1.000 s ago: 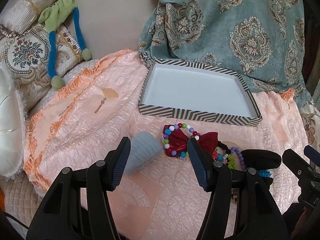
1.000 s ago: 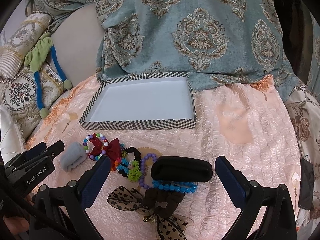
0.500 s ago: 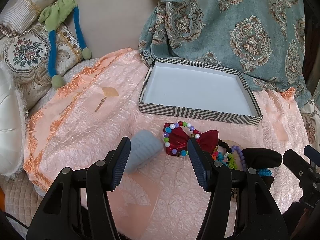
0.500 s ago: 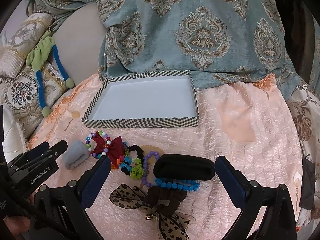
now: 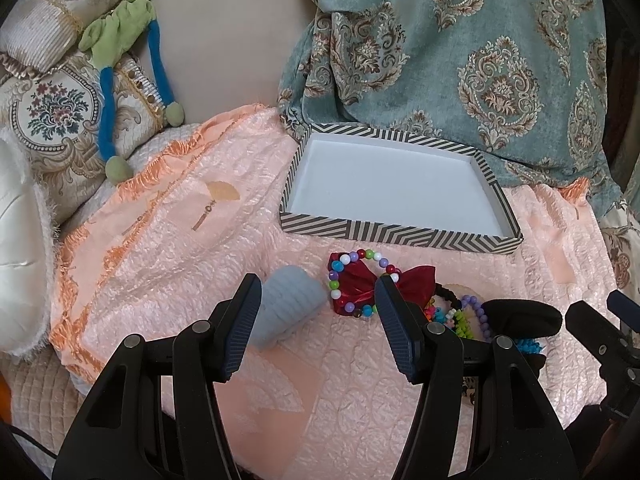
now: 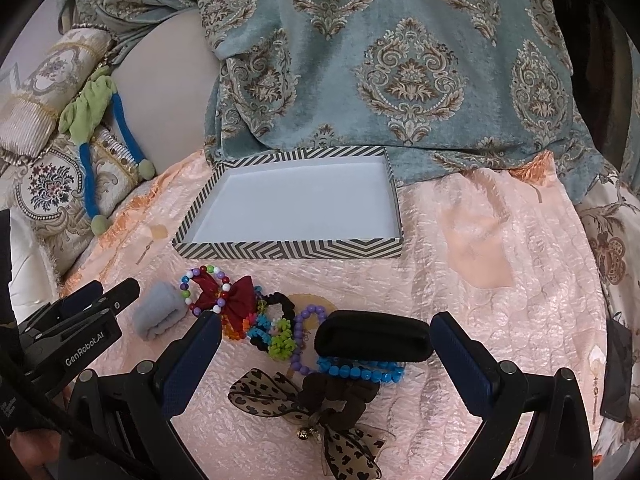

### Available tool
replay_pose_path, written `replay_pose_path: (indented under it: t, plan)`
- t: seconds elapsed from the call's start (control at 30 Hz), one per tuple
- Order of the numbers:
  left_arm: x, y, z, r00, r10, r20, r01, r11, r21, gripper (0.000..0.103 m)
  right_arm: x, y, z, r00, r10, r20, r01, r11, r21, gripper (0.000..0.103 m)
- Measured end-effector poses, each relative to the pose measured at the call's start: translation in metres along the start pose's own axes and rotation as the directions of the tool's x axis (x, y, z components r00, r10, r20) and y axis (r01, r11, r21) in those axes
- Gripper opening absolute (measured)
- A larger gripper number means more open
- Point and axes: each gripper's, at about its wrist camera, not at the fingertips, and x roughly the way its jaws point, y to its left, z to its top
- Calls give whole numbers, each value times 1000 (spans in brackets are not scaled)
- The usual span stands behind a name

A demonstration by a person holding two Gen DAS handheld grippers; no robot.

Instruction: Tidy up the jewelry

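Note:
A striped box (image 5: pixel 400 236) (image 6: pixel 288 249) with a bare white inside sits on the peach cloth. In front of it lie a grey knitted roll (image 5: pixel 288 304) (image 6: pixel 160 316), a red bow with a coloured bead bracelet (image 5: pixel 360 284) (image 6: pixel 224 296), neon coil ties (image 6: pixel 280 340), a purple bead bracelet (image 6: pixel 308 316), a black oblong case (image 6: pixel 372 336), a blue bead bracelet (image 6: pixel 360 372) and a leopard-bow scrunchie (image 6: pixel 320 404). My left gripper (image 5: pixel 316 324) hangs open just short of the grey roll. My right gripper (image 6: pixel 328 360) hangs open over the black case, touching nothing.
A teal patterned throw (image 6: pixel 400 60) drapes the sofa back behind the box. Embroidered cushions (image 5: pixel 52 112) and a green-and-blue soft toy (image 5: pixel 116 40) fill the left. A white fluffy cushion (image 5: pixel 20 248) borders the cloth's left edge. Bare peach cloth (image 6: pixel 500 260) lies right of the box.

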Motion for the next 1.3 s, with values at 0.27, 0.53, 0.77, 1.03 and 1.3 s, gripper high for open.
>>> replay_pose_path:
  t: [0.27, 0.53, 0.77, 1.03, 1.3]
  plan:
    - [-2, -1, -1, 1000, -12, 8, 12, 1000, 3, 59, -2, -1, -1, 1000, 9, -6, -9, 1000, 2, 103]
    - [-2, -3, -4, 1000, -7, 0, 7, 1000, 7, 59, -5, -1, -3, 1000, 14, 1, -14, 1000, -2, 103]
    - [-3, -3, -4, 1000, -5, 0, 5, 1000, 6, 59, -8, -2, -3, 1000, 7, 10, -7, 1000, -6, 103]
    - [-1, -2, -5, 1000, -3, -7, 3, 1000, 6, 59, -6, -3, -4, 1000, 14, -3, -14, 1000, -3, 103]
    - [1, -1, -6, 1000, -6, -16, 6, 1000, 4, 59, -5, -1, -5, 1000, 20, 1, -20, 1000, -8, 103]
